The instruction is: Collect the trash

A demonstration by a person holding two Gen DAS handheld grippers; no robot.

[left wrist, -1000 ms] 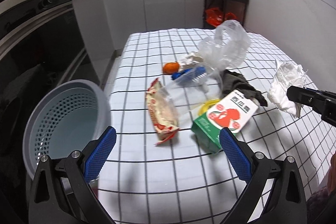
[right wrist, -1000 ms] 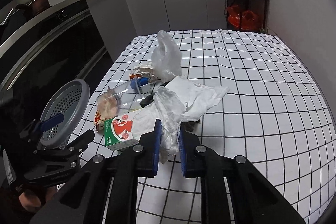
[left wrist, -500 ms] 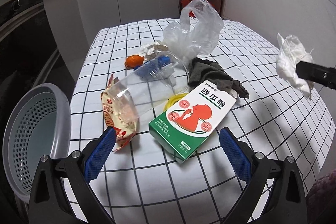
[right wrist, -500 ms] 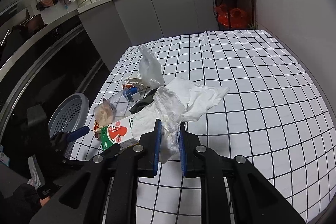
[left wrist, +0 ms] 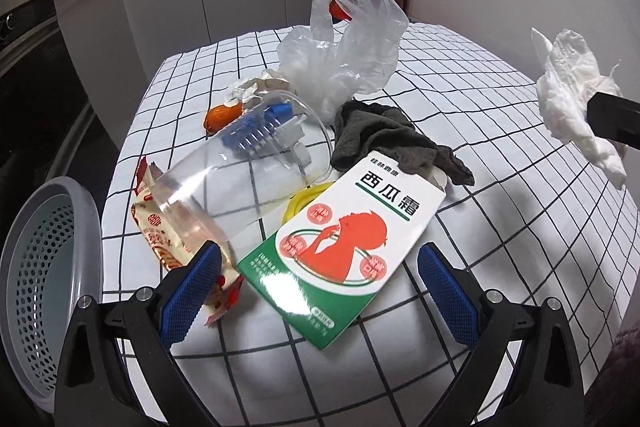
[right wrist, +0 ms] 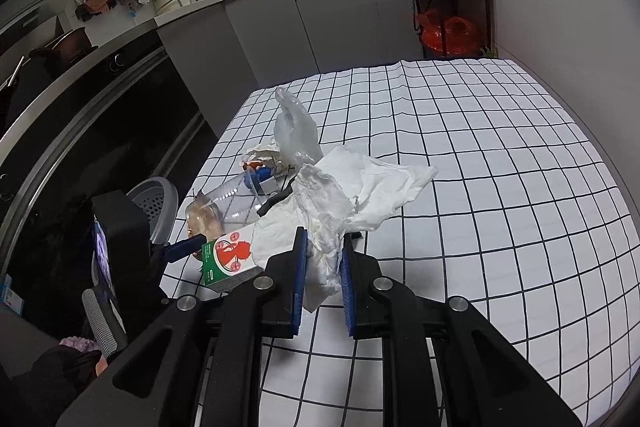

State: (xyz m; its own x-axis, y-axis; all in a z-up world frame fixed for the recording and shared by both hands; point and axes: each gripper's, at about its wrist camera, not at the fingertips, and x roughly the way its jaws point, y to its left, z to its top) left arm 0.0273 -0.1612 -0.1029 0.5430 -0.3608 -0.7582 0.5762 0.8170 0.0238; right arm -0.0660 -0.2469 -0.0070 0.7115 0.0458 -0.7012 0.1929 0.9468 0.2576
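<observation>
Since the earlier frames the left gripper [left wrist: 318,291] had come in low over the pile of rubbish, so the green-and-white carton [left wrist: 340,247] sat much larger and lay between its blue pads, while the grey perforated basket [left wrist: 38,291] had slid to the left edge of that view. The jaws stood wide apart; neither pad pressed on the carton, and the left pad overlapped the red-and-white snack wrapper [left wrist: 160,231].

The right gripper [right wrist: 323,269] had barely shifted and was still clamped on the crumpled white tissue [right wrist: 360,187], held up clear of the checked tablecloth [right wrist: 500,207]. In the left wrist view that tissue [left wrist: 576,99] hung in the air at the far right.

The basket stood off the table's left edge, and the part of its inside that showed held nothing. A clear plastic cup [left wrist: 244,179] lay on its side, its base over the wrapper and its mouth toward the dark grey rag [left wrist: 380,143]. Whether the blue ridged cap [left wrist: 256,131] was inside the cup or behind it could not be told. The carton's upper end was tucked under the rag and covered part of a yellow ring [left wrist: 304,199]. Behind them stood a crumpled clear plastic bag [left wrist: 348,55], its contents not discernible, with an orange piece [left wrist: 222,115] to its left.
</observation>
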